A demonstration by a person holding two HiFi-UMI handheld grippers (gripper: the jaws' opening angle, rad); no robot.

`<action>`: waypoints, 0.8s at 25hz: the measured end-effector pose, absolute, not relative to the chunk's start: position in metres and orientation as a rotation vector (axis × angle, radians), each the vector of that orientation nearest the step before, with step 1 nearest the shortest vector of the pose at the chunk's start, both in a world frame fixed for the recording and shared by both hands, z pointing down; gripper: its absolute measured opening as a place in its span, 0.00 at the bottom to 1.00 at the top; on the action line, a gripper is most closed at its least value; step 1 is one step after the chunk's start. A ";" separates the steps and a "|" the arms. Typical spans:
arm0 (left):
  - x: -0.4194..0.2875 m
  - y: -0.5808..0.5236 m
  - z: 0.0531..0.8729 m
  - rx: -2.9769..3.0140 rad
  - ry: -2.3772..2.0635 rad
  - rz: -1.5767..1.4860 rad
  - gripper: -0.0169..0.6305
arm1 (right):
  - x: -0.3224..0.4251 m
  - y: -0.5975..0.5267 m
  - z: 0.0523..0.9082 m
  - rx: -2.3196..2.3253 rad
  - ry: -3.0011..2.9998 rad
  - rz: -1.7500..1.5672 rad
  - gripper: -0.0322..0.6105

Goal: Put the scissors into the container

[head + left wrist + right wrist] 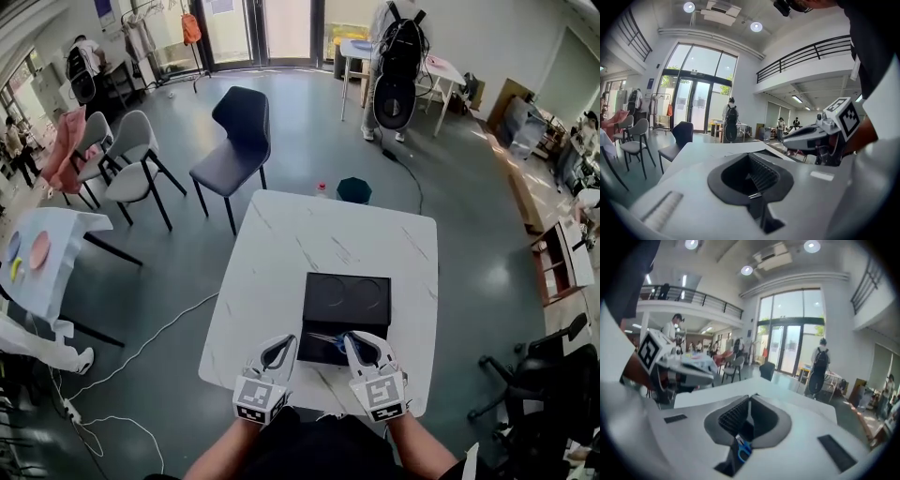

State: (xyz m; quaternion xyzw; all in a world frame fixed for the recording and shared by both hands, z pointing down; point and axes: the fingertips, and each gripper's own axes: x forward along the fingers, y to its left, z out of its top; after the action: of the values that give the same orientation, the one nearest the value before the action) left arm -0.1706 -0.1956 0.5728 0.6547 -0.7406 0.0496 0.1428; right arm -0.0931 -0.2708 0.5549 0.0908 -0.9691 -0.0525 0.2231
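Note:
A black rectangular container (pixel 321 281) lies on the white marble-patterned table (pixel 281 244), its near end towards me. My right gripper (pixel 352 339) hangs over that near end, shut on scissors (pixel 330 339) with blue handles. In the right gripper view the blue handle of the scissors (pixel 743 450) sits pinched low between the jaws of the right gripper (pixel 743 441). My left gripper (pixel 280 347) hovers just left of the container's near corner. Its jaws (pixel 757 194) meet with nothing between them.
A dark chair (pixel 234 141) and a teal stool (pixel 354 190) stand beyond the table's far edge. Grey chairs (pixel 131 159) and a small table with plates (pixel 42 253) are to the left. Cables (pixel 141 347) run on the floor at left, and an office chair (pixel 534 375) stands at right.

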 end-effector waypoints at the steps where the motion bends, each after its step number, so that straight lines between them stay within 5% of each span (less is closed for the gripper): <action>1: -0.168 -0.197 0.569 1.904 -2.137 0.147 0.04 | -0.092 -0.271 0.539 0.299 -2.740 -0.124 0.08; 9: -0.151 -0.201 0.556 1.982 -2.117 0.138 0.04 | -0.067 -0.277 0.473 0.564 -2.912 -0.129 0.06; 20: -0.133 -0.200 0.531 2.057 -2.133 0.128 0.04 | -0.041 -0.276 0.485 0.608 -2.937 -0.066 0.06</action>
State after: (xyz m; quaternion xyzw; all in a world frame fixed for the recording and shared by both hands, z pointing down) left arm -0.1331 -0.2004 0.5312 0.6909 -0.7163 0.0429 0.0878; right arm -0.0407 -0.2757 0.4850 0.2023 -0.9765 -0.0221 0.0705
